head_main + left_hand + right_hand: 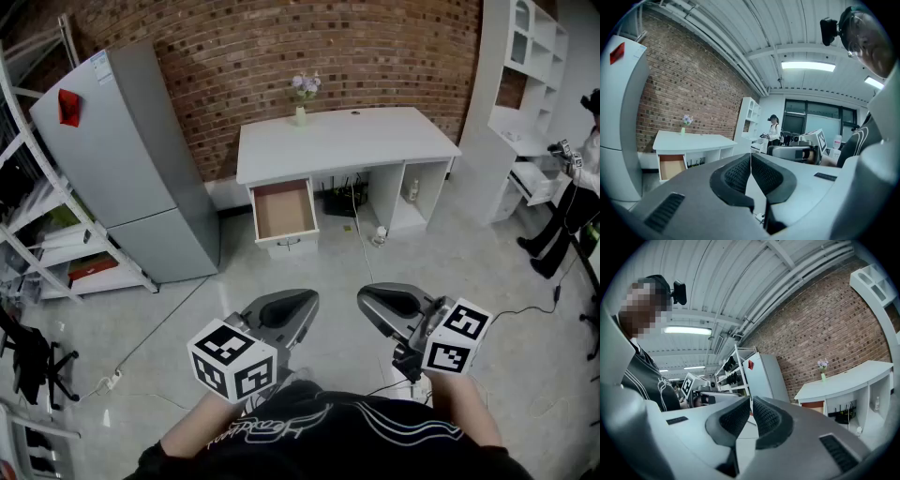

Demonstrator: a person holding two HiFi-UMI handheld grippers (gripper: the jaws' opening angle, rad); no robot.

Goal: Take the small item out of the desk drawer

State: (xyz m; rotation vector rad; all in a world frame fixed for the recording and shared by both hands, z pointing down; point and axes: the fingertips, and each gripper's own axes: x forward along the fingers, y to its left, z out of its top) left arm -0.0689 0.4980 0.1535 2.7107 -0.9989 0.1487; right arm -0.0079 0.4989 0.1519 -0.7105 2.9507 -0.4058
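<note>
You're holding L claw [307, 300] and R claw [366, 300] clenched, nothing in either, over grey floor [187, 309]. The drawer [283, 211] is sitting open under white bench [337, 141] by brick wall [281, 47]; can't spot small item inside.

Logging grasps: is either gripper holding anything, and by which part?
Nothing is held: the left gripper and right gripper both have jaws together, empty.

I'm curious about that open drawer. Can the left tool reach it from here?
Probably not yet. The drawer is open, but the left tool is far back, with floor between them.
</note>
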